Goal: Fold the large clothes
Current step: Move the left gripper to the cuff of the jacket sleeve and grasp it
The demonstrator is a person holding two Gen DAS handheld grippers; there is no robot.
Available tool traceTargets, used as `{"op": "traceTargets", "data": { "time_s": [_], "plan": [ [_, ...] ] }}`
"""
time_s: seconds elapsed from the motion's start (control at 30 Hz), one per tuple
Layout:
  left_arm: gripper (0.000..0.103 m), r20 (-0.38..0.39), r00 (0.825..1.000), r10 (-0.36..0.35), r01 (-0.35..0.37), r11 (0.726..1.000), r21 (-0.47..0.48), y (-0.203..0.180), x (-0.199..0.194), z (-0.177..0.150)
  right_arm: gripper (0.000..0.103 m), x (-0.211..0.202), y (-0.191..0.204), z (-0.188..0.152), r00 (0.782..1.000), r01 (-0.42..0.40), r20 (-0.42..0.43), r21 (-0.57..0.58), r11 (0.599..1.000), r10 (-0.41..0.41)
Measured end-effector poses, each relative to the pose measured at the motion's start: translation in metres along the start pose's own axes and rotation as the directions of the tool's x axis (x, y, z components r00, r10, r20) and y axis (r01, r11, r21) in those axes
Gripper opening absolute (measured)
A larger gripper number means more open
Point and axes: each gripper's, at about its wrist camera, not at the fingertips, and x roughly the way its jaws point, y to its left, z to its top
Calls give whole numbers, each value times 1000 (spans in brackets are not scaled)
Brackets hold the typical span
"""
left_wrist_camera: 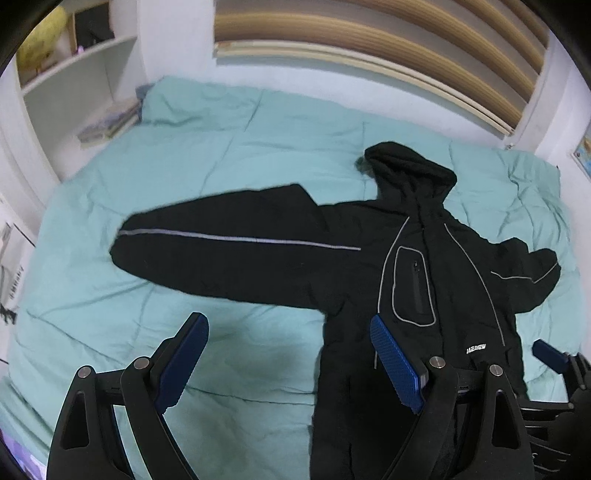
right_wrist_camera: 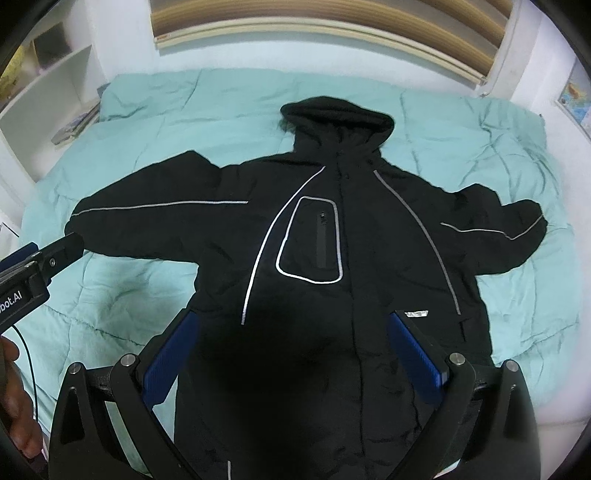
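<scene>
Bed: wide bed with wrinkled mint-green quilted cover (right_wrist_camera: pixel 461 122)
Wall: white (left_wrist_camera: pixel 177 40)
Shelving: white open shelves (left_wrist_camera: pixel 85 85), left
Headboard: curved ribbed tan wooden panel (right_wrist_camera: pixel 295 14)

Matt cloth jacket (right_wrist_camera: pixel 332 258); ribbed fingertip pads (left_wrist_camera: pixel 397 363)

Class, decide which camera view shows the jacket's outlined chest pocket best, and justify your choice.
The right wrist view: the chest pocket sits near the picture's centre, large, its whole grey outline and zip visible on the jacket. The left wrist view also shows the whole pocket, but smaller, off to the right and skewed.
</scene>
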Motion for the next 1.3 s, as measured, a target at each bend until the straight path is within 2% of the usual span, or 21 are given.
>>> {"op": "traceTargets", "data": {
  "time_s": [0.17, 0.3, 0.57, 0.8, 0.93, 1.0, 1.17, 1.23, 1.3],
  "plan": [
    [90, -60, 998, -30, 25, 997, -77, 28, 31, 7, 102, 27, 14, 11, 999, -24, -49, -20, 1000, 23],
    [90, -78, 997, 2, -15, 986, -167, 67, 52, 14, 102, 44, 26, 22, 997, -29, -67, -45, 999, 26],
    [90, -96, 988, 122, -150, 910, -387, 173, 88, 23, 102, 85, 44, 47, 992, -47, -117, -75, 996, 38],
    [90, -68, 986, 153, -167, 853, -495, 231, 114, 29, 102, 115, 74, 65, 992, -62, -121, -148, 987, 44],
    [90, -29, 987, 159, -150, 836, -528, 260, 137, 35, 102, 134, 87, 73, 990, -71, -136, -182, 981, 47],
    [90, -14, 989, 146, -128, 809, -574, 281, 154, 36, 102, 142, 91, 75, 988, -72, -145, -192, 979, 44],
    [90, -18, 994, 106, -88, 705, -703, 322, 191, 31, 102, 160, 92, 78, 985, -72, -171, -198, 978, 38],
    [90, -31, 993, 114, -101, 685, -722, 328, 202, 31, 102, 165, 91, 78, 984, -65, -178, -202, 977, 28],
    [90, -33, 993, 113, -101, 677, -729, 331, 211, 31, 102, 170, 89, 79, 982, -58, -186, -202, 978, 20]
  ]
}}
